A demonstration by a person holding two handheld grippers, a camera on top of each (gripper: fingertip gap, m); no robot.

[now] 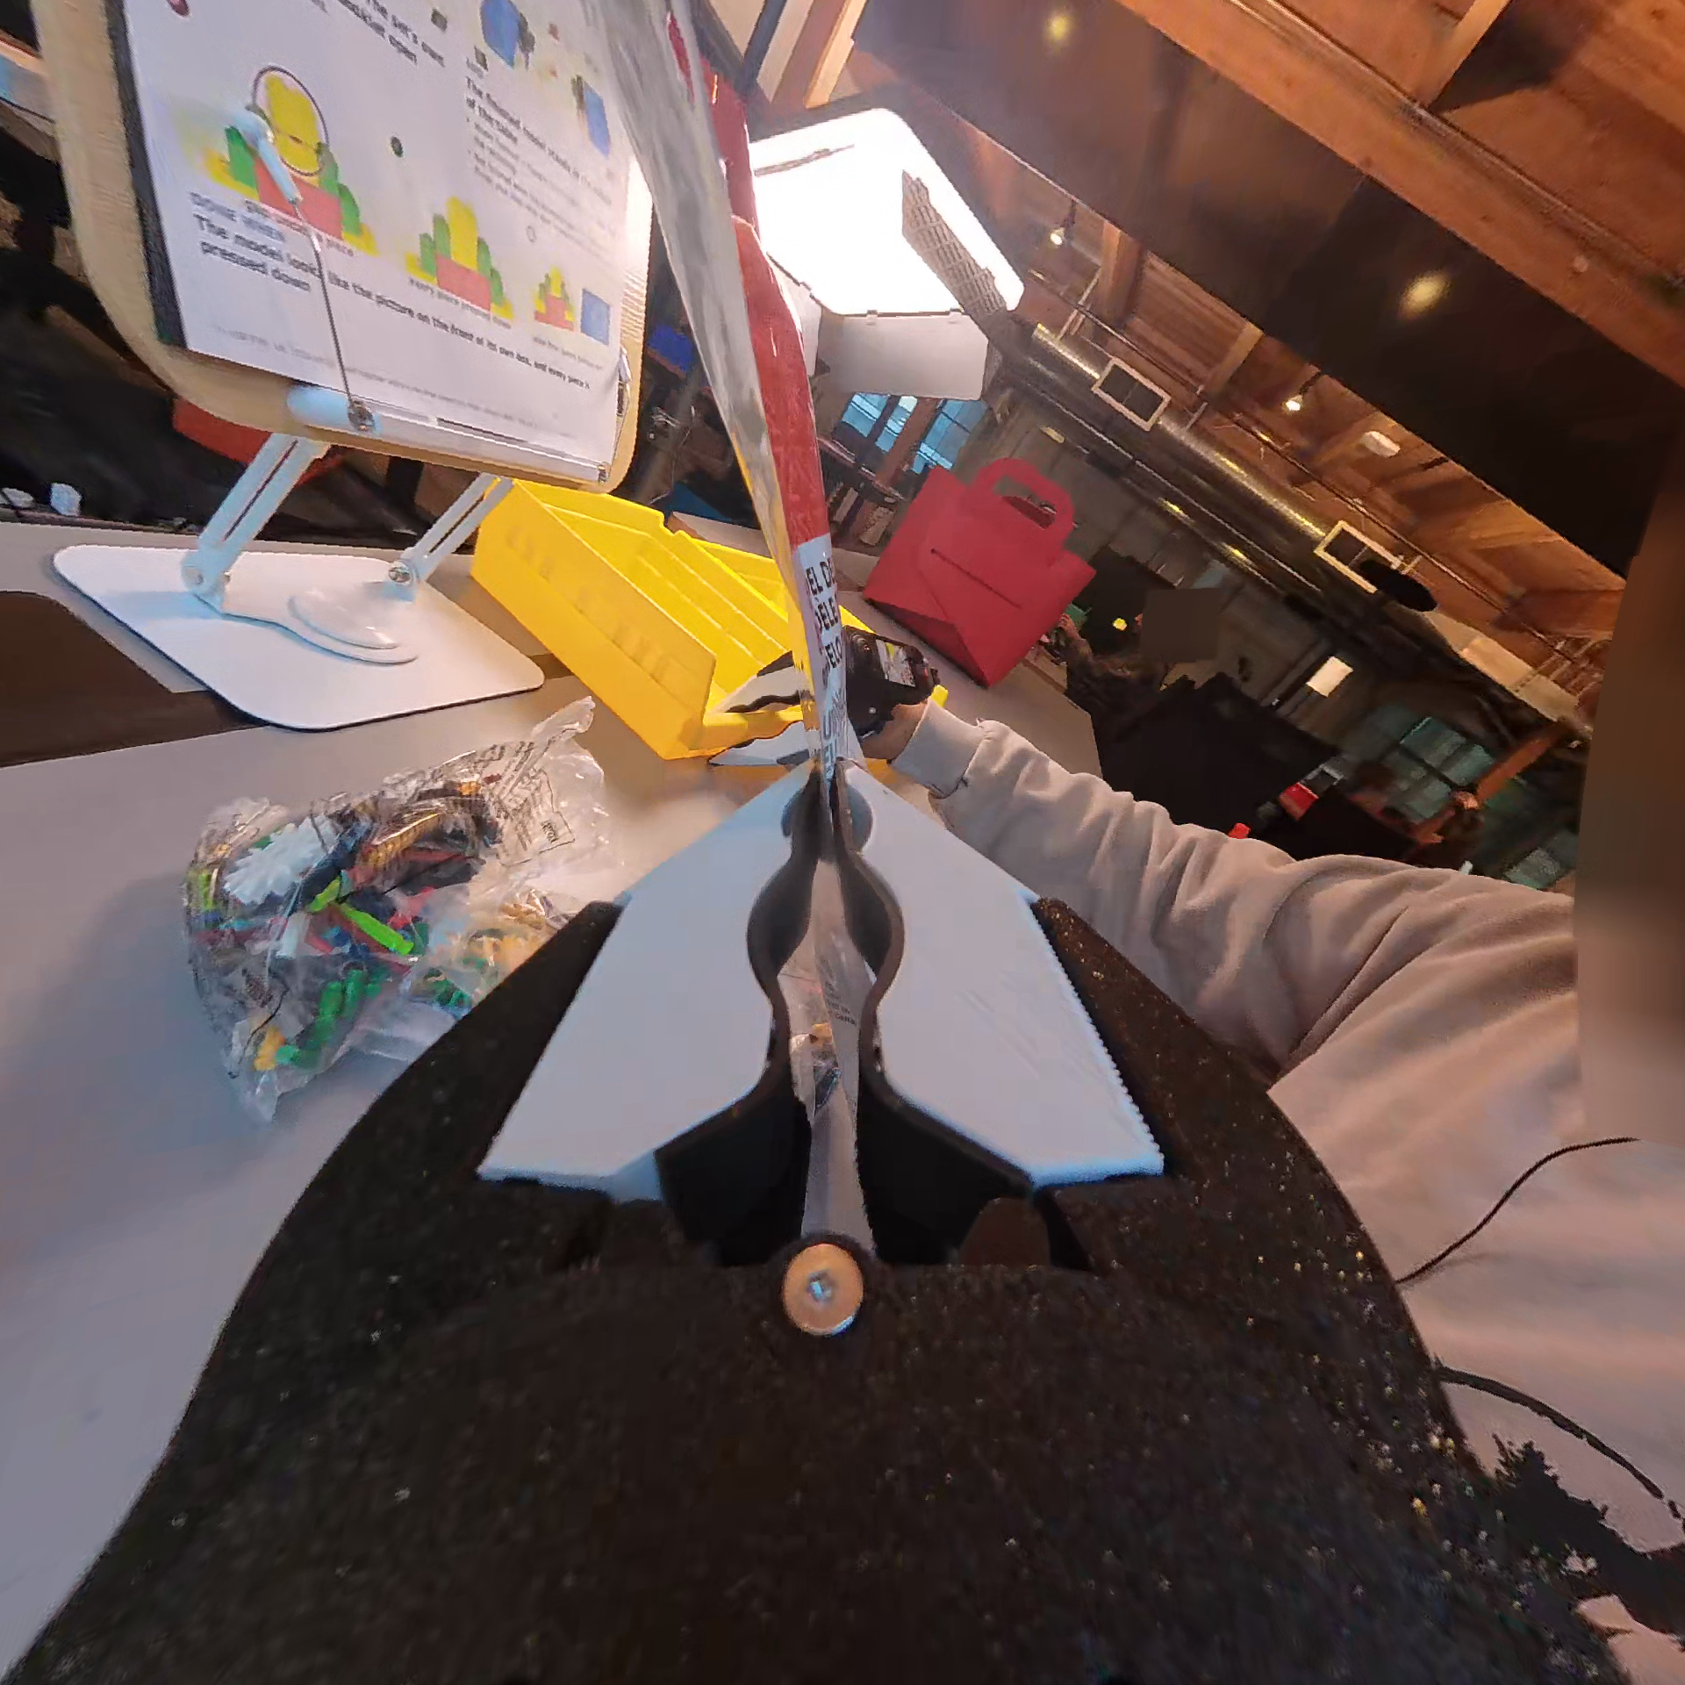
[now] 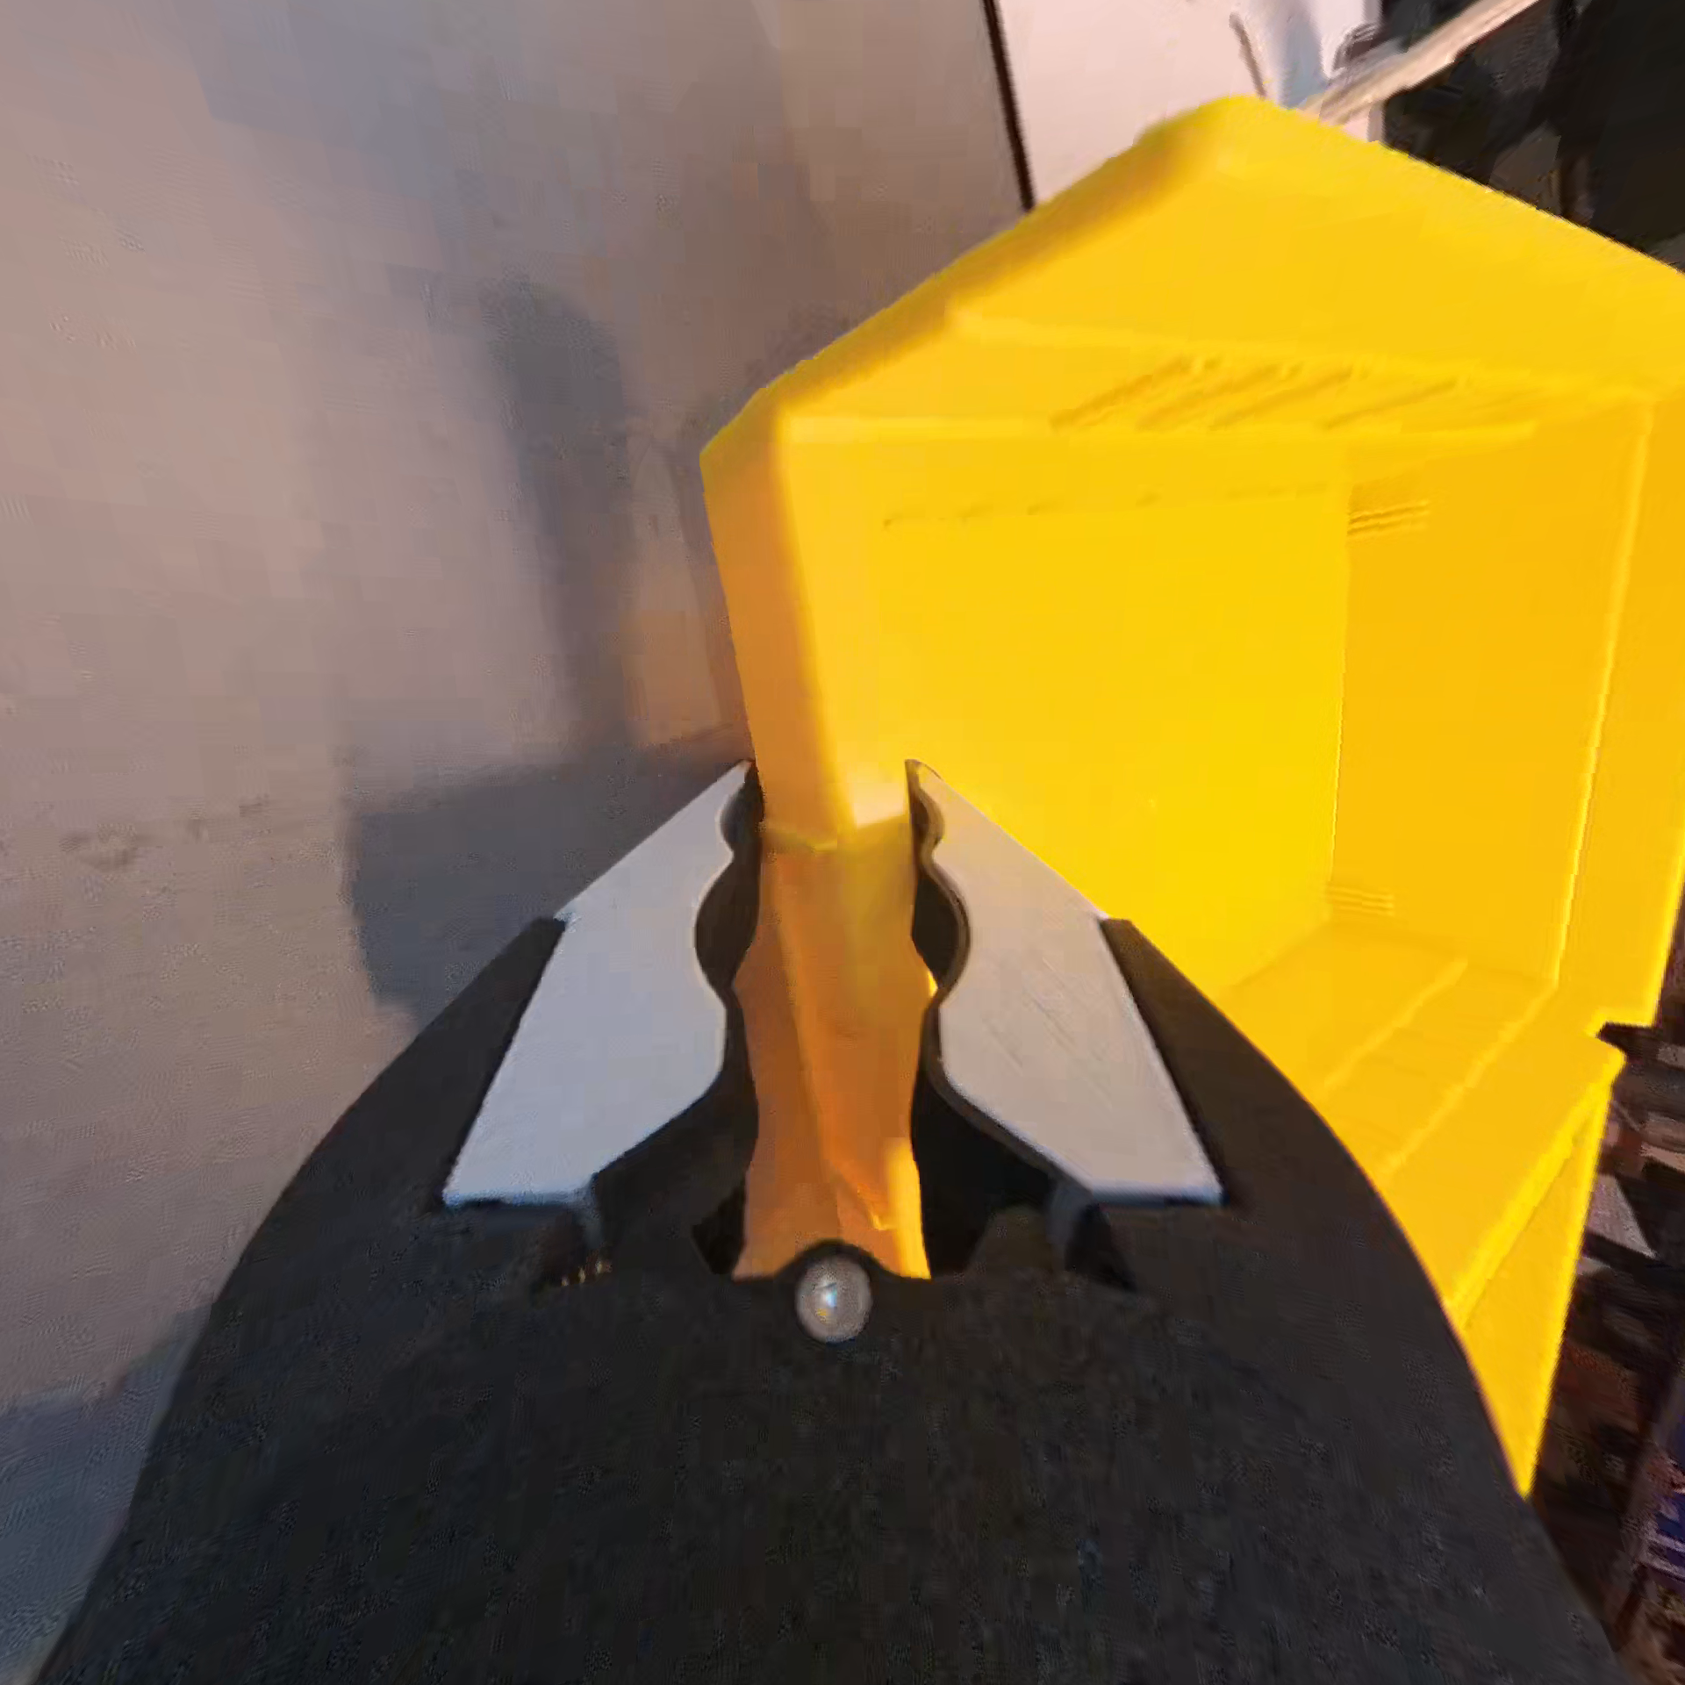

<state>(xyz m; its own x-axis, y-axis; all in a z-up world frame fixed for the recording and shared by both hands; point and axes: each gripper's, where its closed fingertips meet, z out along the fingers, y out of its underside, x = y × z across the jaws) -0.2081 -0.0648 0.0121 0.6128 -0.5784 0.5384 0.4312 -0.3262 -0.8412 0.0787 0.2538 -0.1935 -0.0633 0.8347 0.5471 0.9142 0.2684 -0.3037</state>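
Yellow bin (image 2: pixel 1140 638): its near corner wall sits between your right gripper's (image 2: pixel 834 784) fingers, which are closed onto it.
Clear plastic bag (image 1: pixel 775 438): your left gripper (image 1: pixel 825 784) is clamped tight on its edge; the bag rises above the fingertips.
Bag of small bricks (image 1: pixel 365 912): on the grey desk (image 1: pixel 109 1140), left of the yellow bin, apart from both grippers.
Instruction sheet stand (image 1: pixel 301 629): behind that bag, left of the bin.
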